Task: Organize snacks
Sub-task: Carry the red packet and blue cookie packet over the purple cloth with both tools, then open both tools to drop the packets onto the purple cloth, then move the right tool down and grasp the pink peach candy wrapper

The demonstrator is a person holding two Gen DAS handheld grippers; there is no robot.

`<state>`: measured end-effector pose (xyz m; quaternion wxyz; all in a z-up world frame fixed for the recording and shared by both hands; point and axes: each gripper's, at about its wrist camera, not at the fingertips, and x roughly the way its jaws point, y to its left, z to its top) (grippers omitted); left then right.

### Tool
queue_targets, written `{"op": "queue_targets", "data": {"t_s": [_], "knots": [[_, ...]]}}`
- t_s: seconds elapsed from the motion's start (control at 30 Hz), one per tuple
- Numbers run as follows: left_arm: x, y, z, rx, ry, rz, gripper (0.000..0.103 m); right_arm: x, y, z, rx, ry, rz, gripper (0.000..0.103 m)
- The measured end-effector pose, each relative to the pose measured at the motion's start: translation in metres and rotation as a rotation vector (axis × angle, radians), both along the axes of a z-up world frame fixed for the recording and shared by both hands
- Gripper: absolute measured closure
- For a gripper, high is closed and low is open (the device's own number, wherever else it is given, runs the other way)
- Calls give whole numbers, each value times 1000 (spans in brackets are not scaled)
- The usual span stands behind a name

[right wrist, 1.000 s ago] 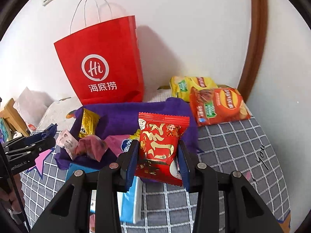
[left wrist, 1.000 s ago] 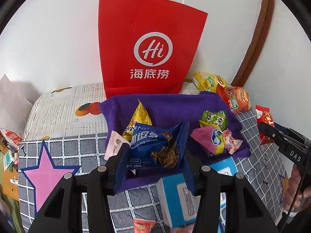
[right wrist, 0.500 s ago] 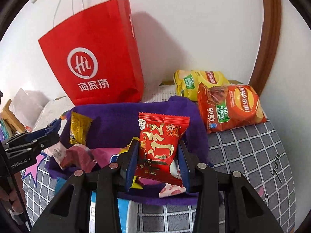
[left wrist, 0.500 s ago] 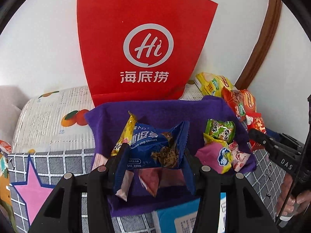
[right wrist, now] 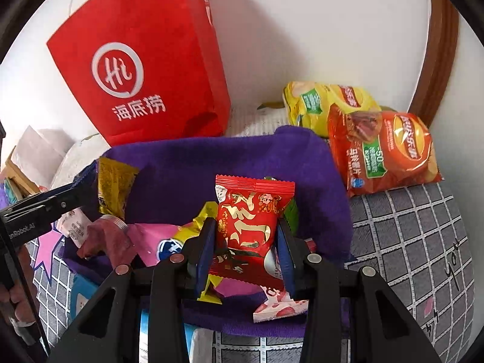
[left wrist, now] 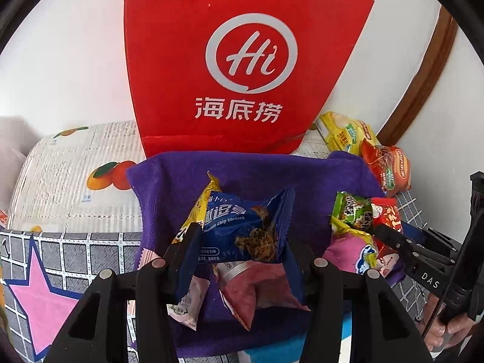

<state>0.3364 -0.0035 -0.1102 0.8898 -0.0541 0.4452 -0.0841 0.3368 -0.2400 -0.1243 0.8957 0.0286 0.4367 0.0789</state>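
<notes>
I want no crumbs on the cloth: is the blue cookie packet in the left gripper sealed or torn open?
Cannot tell. The blue cookie packet, clamped in the left gripper, looks crumpled; the brown patch may be printed cookies, and no tear is clearly visible.

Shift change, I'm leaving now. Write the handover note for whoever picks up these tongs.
Left tongs: shut on a blue cookie packet, held over the purple cloth.
Right tongs: shut on a red snack packet, also over the cloth.
Done: a yellow packet, a pink packet and a green packet lie on the cloth.
Left: set down both held packets. The yellow chip bag and orange chip bag lie off the cloth beside the red paper bag.
</notes>
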Motion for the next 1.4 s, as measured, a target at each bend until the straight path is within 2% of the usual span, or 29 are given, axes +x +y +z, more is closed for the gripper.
{"op": "queue_targets", "data": {"t_s": [0.13,0.37,0.5,0.53,0.6,0.63,0.73,0.83,1.17,1.4], "knots": [[6,-2,-5,-4,14,0,53,4,-1,-6,16,18,6,64],[13,-6,-11,-9,36,-1,53,8,3,-12,-22,32,36,63],[15,-6,-10,-49,36,-20,53,9,0,-13,-24,43,37,61],[15,-7,-10,-46,39,-22,52,9,0,-13,-28,44,38,57],[15,-9,-9,-34,39,-23,41,8,1,-12,-39,44,34,53],[13,-9,-8,-31,34,-20,39,7,1,-11,-42,41,35,51],[8,-8,-3,-29,26,-20,39,3,-1,-7,-44,35,28,43],[0,-3,5,-32,18,-18,39,-4,-3,-1,-29,24,12,42],[-47,20,31,-23,-23,5,39,-63,3,38,22,-53,-16,42],[-97,48,42,-13,-38,34,39,-121,29,41,55,-51,24,42]]}}
